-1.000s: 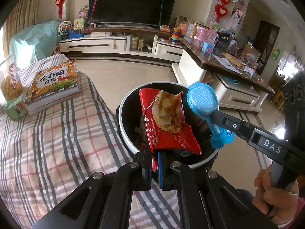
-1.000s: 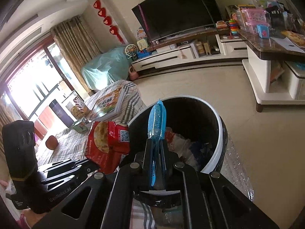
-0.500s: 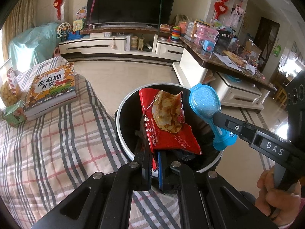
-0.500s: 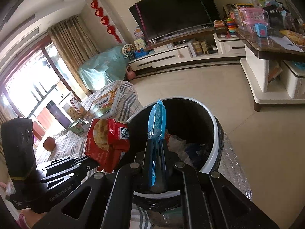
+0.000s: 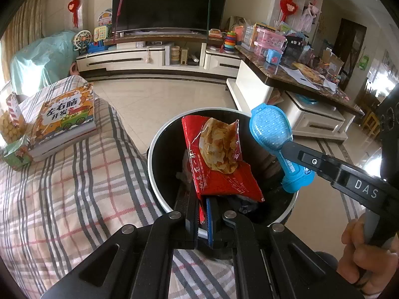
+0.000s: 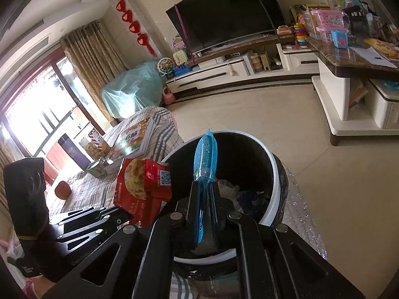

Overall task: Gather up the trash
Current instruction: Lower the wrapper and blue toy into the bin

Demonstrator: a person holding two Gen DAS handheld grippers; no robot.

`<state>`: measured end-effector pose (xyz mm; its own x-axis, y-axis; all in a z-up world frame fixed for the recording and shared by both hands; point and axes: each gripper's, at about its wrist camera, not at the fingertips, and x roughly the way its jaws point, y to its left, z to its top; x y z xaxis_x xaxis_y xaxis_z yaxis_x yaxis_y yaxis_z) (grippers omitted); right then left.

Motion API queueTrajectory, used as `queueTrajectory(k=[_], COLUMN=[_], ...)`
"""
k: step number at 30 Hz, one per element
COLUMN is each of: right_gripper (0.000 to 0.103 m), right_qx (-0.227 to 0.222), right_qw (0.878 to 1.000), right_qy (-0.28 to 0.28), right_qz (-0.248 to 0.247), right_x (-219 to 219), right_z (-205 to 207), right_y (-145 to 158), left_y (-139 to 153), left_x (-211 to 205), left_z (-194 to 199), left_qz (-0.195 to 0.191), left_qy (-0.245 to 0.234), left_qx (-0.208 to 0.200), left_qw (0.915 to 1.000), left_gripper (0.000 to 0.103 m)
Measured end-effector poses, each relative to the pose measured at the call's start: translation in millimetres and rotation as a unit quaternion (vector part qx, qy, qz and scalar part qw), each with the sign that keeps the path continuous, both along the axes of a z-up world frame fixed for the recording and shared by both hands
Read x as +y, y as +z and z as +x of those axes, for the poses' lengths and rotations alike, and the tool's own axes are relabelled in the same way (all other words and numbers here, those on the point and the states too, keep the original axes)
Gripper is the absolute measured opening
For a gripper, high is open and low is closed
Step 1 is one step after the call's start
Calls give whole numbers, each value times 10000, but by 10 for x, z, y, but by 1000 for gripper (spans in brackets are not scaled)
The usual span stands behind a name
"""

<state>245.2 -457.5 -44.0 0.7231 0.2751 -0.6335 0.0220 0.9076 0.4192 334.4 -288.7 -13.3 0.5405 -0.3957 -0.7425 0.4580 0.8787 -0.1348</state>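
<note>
Two pieces of trash hang over the black trash bin (image 5: 159,174) beside a plaid-covered bed (image 5: 62,199). The left claw (image 5: 203,214) is clamped on the bottom edge of a red snack bag (image 5: 217,159), which stands up from the jaws with its long axis running up and away, its torn top tipped over the bin's mouth. The right claw (image 6: 204,206) pinches the handle of a blue plastic scoop-shaped piece (image 6: 205,157), seen edge-on in its own view, its long axis pointing forward over the bin's (image 6: 271,174) white rim.

In the left wrist view the blue piece (image 5: 270,129) crosses from the right, its round head above the far right side of the rim and just beside the bag, not clearly touching it. Both items lie straight ahead of their claws and above the liner, with crumpled waste already visible inside.

The drop appears to turn on that vertical line: each item looks to sit within the rim, the bag nearer the middle, the blue piece nearer the right edge and more likely to clip it when released. A book (image 5: 62,122) and snack packs rest further up the bed.
</note>
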Motion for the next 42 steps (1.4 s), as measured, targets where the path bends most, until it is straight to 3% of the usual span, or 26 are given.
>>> queueTrajectory(k=[42], right_gripper=[7], right_qx=[162], right_qw=[9999], right_qy=[-10], right_qz=[49], right_x=[-72], right_z=[110], right_y=[-74], left_y=[-89], left_x=[-216], left_z=[181], left_qz=[116], left_qy=[-62], left_qx=[177], left_qw=[9998], left_gripper=[4])
